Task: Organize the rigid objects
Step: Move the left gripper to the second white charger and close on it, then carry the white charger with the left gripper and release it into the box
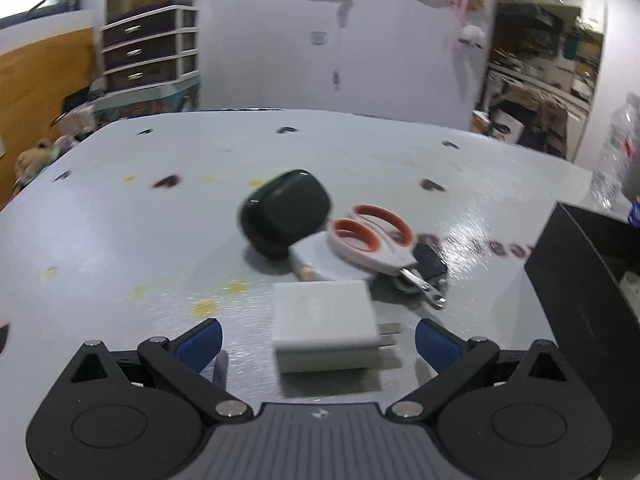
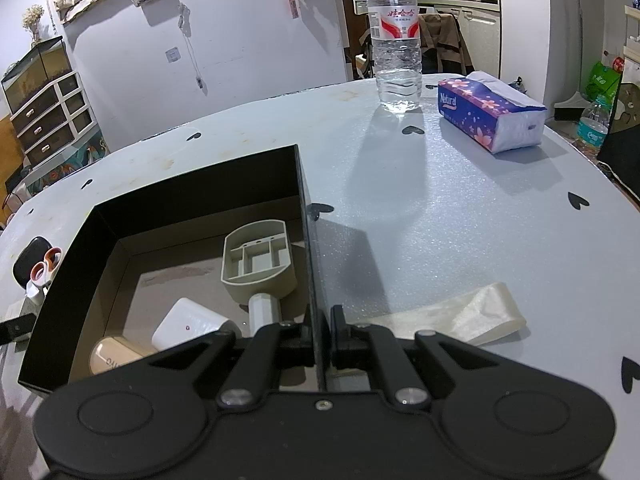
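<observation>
Left wrist view shows your left gripper (image 1: pixel 318 342) spread wide around the white charger (image 1: pixel 325 326) on the table (image 1: pixel 120 240), pads clear of it, scissors (image 1: pixel 380 246) just beyond, while your right gripper (image 2: pixel 321 334) pinches the black box (image 2: pixel 298 184) wall.

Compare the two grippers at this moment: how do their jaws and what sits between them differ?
The left gripper stands wide open, its blue pads clear of the white charger lying on the table between them; the right gripper is shut on the black box, pinching its thin right wall. The left is over loose items outside the box; the right sits at the box's rim. Both angle downward toward the table.
</observation>
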